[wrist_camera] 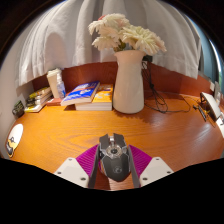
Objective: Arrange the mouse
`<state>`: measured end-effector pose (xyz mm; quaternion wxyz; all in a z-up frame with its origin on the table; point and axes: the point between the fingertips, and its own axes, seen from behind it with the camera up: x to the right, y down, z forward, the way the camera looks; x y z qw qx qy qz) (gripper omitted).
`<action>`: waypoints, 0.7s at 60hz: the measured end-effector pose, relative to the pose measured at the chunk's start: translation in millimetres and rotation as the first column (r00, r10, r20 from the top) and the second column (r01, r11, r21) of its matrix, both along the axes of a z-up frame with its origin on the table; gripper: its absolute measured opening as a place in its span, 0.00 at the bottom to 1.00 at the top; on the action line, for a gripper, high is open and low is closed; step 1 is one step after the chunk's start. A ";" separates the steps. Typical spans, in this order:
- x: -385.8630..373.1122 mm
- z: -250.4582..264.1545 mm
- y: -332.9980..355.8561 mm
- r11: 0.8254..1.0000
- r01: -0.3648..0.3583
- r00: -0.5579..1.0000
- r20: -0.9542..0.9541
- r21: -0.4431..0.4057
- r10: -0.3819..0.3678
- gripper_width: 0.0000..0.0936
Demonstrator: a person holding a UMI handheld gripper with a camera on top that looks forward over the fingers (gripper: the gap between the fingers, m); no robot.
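Mouse is pinched in gripper, held w/ vase beyond; placement on tabletop prob. not yet done.

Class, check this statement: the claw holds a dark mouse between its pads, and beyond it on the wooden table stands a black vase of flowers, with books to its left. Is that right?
Not quite. The vase is white, not black, as the gripper view shows. The rest holds: the claw holds the dark mouse between its pads, and the vase of flowers stands beyond it on the wooden table, with books to its left.
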<state>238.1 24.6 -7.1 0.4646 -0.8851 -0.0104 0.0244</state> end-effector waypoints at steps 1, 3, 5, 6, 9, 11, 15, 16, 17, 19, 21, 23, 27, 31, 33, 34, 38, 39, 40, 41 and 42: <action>0.8 0.0 1.1 1.000 0.001 1.000 0.002 0.000 -0.001 0.56; 1.9 0.1 2.8 1.000 0.006 1.000 0.002 -0.001 -0.006 0.54; 2.8 -0.1 4.6 1.000 0.011 1.000 0.005 -0.001 -0.011 0.54; 3.4 0.1 5.5 1.000 0.013 1.000 0.008 0.000 -0.013 0.53; 4.5 0.1 8.0 1.000 0.016 1.000 0.021 0.000 -0.016 0.49; 5.1 -0.8 9.1 1.000 0.016 0.999 0.039 -0.006 -0.015 0.47; 4.9 -2.2 9.3 0.999 0.037 0.999 0.039 -0.027 -0.036 0.43; 4.8 -2.4 8.9 0.999 0.040 0.998 0.040 -0.036 -0.039 0.41; 4.6 -3.0 8.9 0.998 0.044 0.998 0.039 -0.044 -0.042 0.41; 4.6 -3.1 9.0 0.996 0.054 0.998 0.036 -0.064 -0.052 0.40; 4.6 -2.0 9.6 0.994 0.068 0.998 0.023 -0.084 -0.066 0.40; 3.7 0.5 10.6 0.992 0.083 0.996 0.003 -0.100 -0.084 0.40; 5.5 12.2 11.7 0.985 0.131 0.991 -0.016 -0.113 -0.134 0.40; 3.2 44.0 11.8 0.983 0.168 0.986 -0.007 -0.071 -0.169 0.40; -1.5 63.3 11.8 0.982 0.185 0.983 -0.007 -0.043 -0.186 0.40; -4.6 74.4 12.2 0.981 0.192 0.981 -0.005 -0.031 -0.192 0.40; -23.0 122.1 10.7 0.976 0.214 0.977 -0.001 0.032 -0.214 0.40; -29.3 135.4 10.6 0.974 0.218 0.976 -0.002 0.053 -0.218 0.40; -35.7 148.8 10.2 0.972 0.223 0.975 -0.003 0.074 -0.223 0.40; -42.6 161.9 9.6 0.970 0.226 0.974 -0.003 0.094 -0.227 0.40; -49.9 174.7 8.4 0.967 0.229 0.973 -0.003 0.112 -0.230 0.40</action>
